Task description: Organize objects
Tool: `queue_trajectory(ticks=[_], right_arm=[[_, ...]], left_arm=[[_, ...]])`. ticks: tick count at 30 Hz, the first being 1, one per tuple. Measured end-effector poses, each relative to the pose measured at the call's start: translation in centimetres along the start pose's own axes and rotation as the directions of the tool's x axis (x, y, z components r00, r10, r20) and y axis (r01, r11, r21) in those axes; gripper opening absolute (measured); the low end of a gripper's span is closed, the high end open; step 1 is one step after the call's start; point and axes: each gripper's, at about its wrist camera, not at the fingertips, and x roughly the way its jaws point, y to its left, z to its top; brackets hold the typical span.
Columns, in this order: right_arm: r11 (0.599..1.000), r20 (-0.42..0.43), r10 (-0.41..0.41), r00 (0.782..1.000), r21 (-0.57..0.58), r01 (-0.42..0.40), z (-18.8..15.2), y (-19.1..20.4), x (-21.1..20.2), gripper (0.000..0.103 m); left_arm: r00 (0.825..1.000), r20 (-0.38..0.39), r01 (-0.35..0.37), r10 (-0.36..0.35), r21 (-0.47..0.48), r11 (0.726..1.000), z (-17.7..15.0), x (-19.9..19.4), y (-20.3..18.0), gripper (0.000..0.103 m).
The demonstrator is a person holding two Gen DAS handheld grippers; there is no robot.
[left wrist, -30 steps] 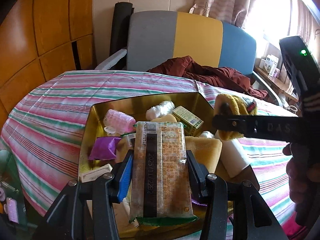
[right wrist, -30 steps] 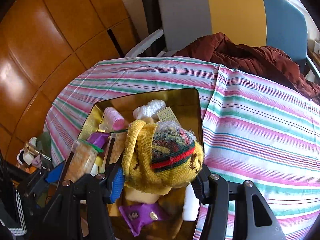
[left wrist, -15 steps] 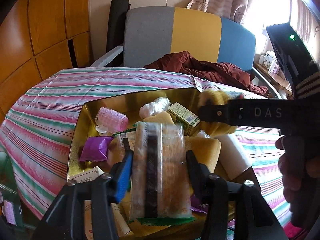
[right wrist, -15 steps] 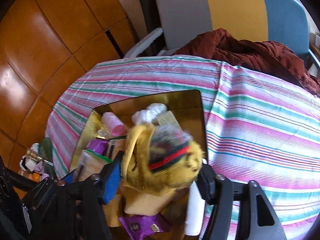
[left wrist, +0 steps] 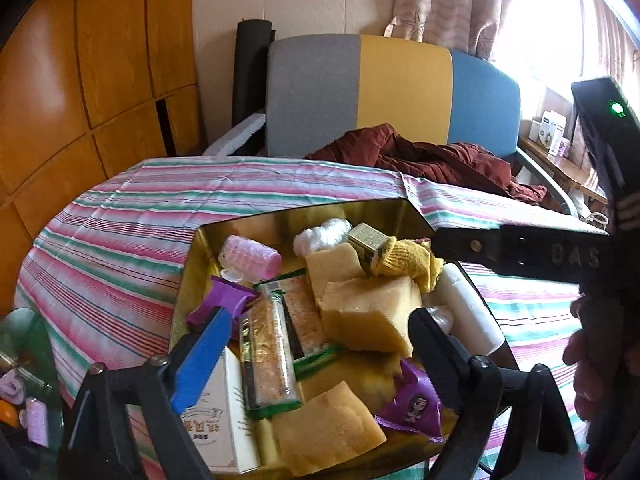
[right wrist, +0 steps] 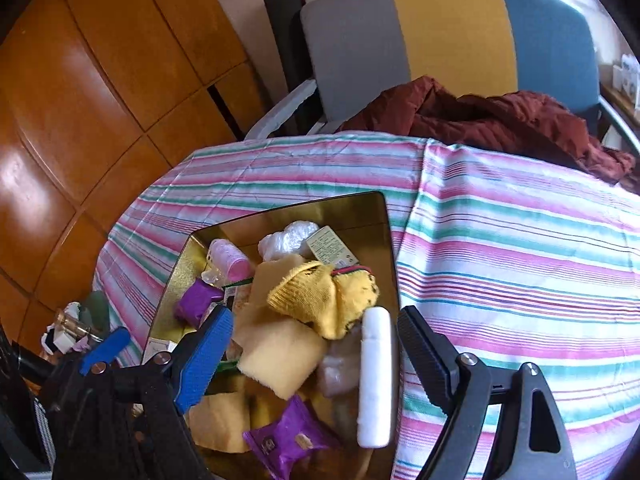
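A gold metal tray [left wrist: 256, 222] [right wrist: 360, 216] on the striped table holds several things. The clear snack packet [left wrist: 270, 348] lies in it beside a white box [left wrist: 218, 416]. The yellow knit sock [left wrist: 408, 258] [right wrist: 324, 296] lies on yellow sponges [left wrist: 368, 312] [right wrist: 280, 352]. My left gripper [left wrist: 316, 344] is open and empty just above the packet. My right gripper [right wrist: 312, 344] is open and empty above the sock; its body shows in the left wrist view [left wrist: 560, 254].
The tray also holds a pink hair roller [left wrist: 250, 254], purple packets [left wrist: 412, 408] [right wrist: 288, 440], a white bar [right wrist: 374, 376] and a small green box [right wrist: 332, 246]. A striped tablecloth [right wrist: 520, 264] covers the table. A chair with a maroon jacket [right wrist: 500, 120] stands behind.
Both grippers have opened. The snack packet has dropped from my left gripper into the tray, and the yellow sock has dropped from my right gripper onto the sponges.
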Motion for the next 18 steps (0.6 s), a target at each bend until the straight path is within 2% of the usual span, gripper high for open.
queue_trajectory(ticks=[6, 18], right_arm=[[0.997, 0.048, -0.075, 0.996, -0.013, 0.076, -2.3, 0.3, -2.0, 0.086], [0.983, 0.11, -0.184, 0.977, -0.008, 0.186, -7.2, 0.6, -5.1, 0.086]], left_arm=[[0.999, 0.032, -0.035, 0.035, -0.014, 0.999, -0.3, -1.8, 0.5, 0.103], [0.992, 0.092, -0.087, 0.089, -0.029, 0.996, -1.6, -5.5, 0.8, 0.103]])
